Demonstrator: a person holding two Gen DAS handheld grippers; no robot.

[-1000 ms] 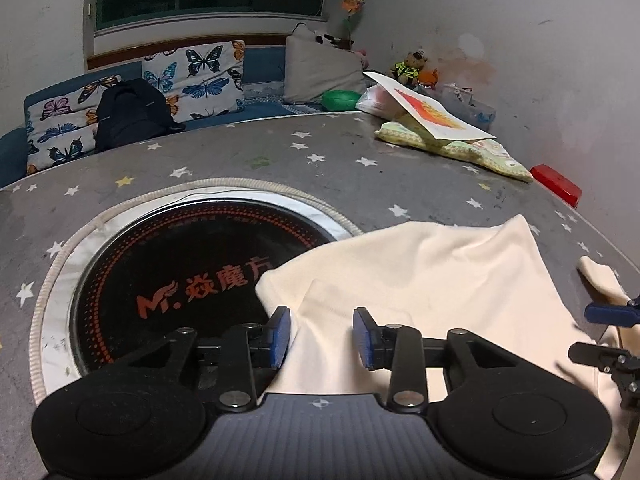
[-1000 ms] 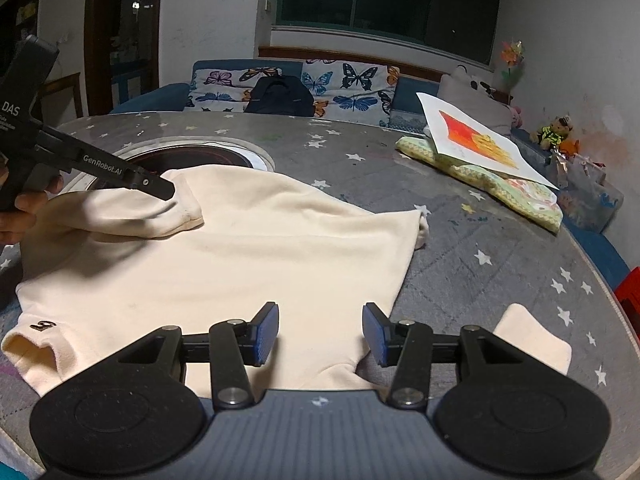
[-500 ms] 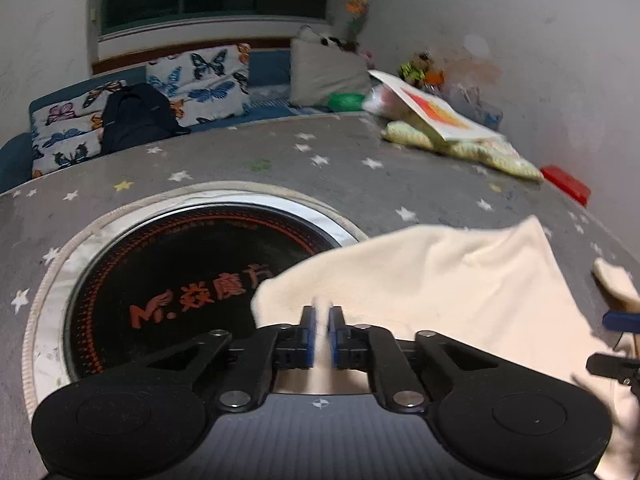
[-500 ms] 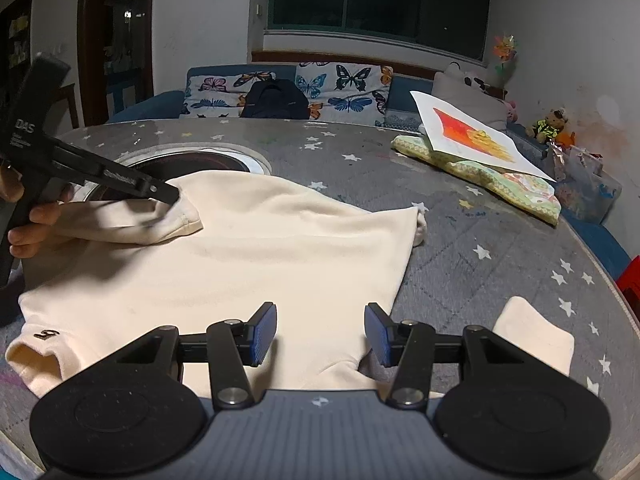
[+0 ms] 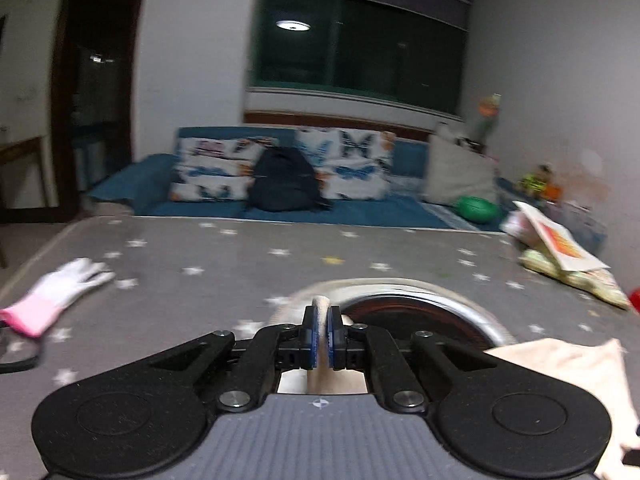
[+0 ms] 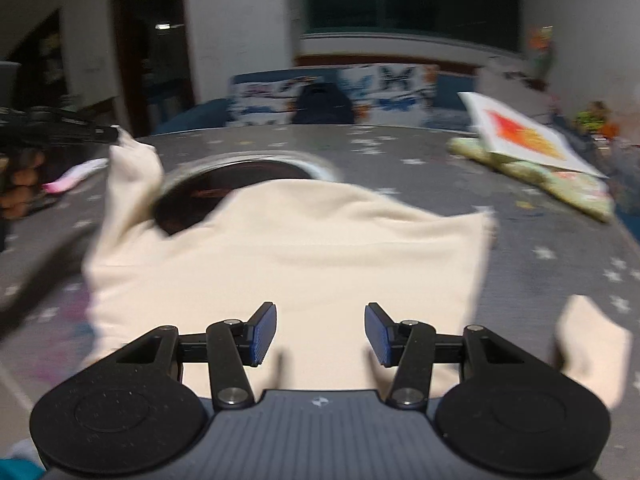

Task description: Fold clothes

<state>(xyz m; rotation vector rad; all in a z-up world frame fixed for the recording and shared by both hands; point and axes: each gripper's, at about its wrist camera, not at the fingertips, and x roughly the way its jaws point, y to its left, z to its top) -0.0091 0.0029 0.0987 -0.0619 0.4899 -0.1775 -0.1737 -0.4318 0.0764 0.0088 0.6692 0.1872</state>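
Note:
A cream garment (image 6: 304, 248) lies on the grey star-patterned table (image 6: 560, 248). My left gripper (image 5: 321, 330) is shut on the garment's sleeve cuff (image 5: 321, 304), which pokes up between the blue pads. In the right wrist view the left gripper (image 6: 112, 136) holds that sleeve (image 6: 132, 176) lifted above the table at the left. My right gripper (image 6: 320, 334) is open and empty, just above the garment's near edge. A second cream sleeve (image 6: 588, 344) lies at the right. Part of the garment (image 5: 560, 364) shows at the lower right in the left wrist view.
A round black hotplate with a metal rim (image 5: 420, 312) sits in the table's middle, partly under the garment. A white and pink glove (image 5: 60, 292) lies at the left. A patterned cushion with a picture card (image 6: 532, 148) lies at the far right. A sofa (image 5: 280, 184) stands behind.
My left gripper, shut on the sleeve, has lifted it up and swung it left, off the garment's body. The right gripper has stayed open over the near edge.

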